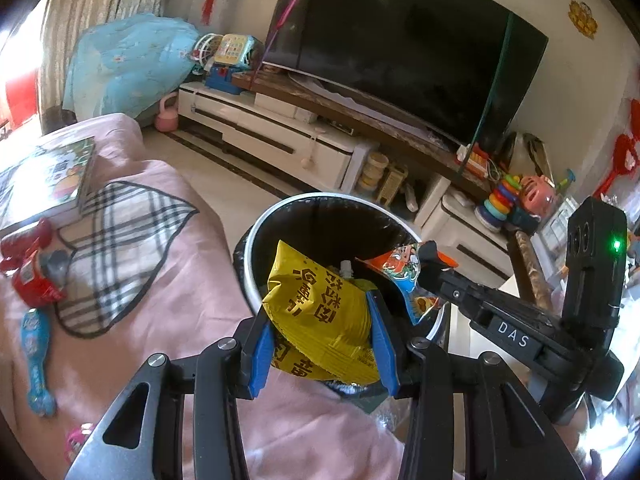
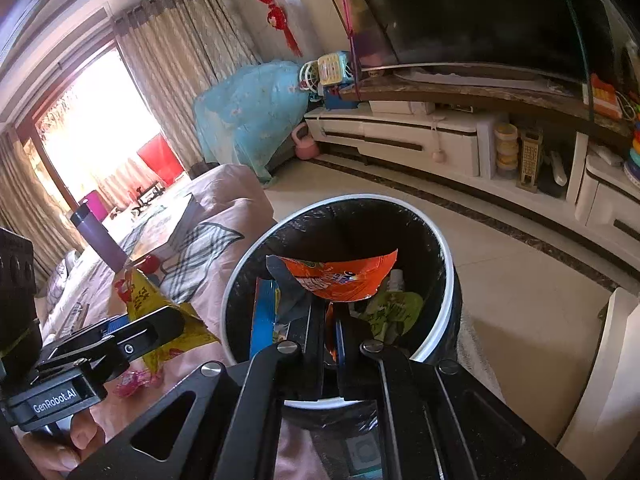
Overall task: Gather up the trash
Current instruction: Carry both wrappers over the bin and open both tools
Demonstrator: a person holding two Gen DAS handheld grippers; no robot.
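My left gripper (image 1: 320, 320) is shut on a puffy yellow snack bag (image 1: 320, 300), its blue pads pressing both sides. The bag hangs over the near rim of a round bin (image 1: 256, 236) with a white rim and black liner. My right gripper (image 2: 329, 316) is shut on a torn orange wrapper (image 2: 340, 276) and holds it over the bin's mouth (image 2: 444, 248). In the left wrist view the right gripper (image 1: 429, 255) comes in from the right with the orange wrapper (image 1: 402, 274). The right wrist view shows the left gripper (image 2: 168, 320) with the yellow bag (image 2: 156, 300) at the left. A green pouch (image 2: 394, 312) lies inside the bin.
A pink-covered surface (image 1: 192, 280) beside the bin holds a plaid cloth (image 1: 120, 248), a red can (image 1: 32, 276), a blue wrapper (image 1: 36, 360), a pink wrapper (image 2: 136, 380), a book (image 1: 52, 176) and a purple bottle (image 2: 100, 236). A white TV cabinet (image 1: 280, 136) stands beyond tiled floor (image 2: 520, 280).
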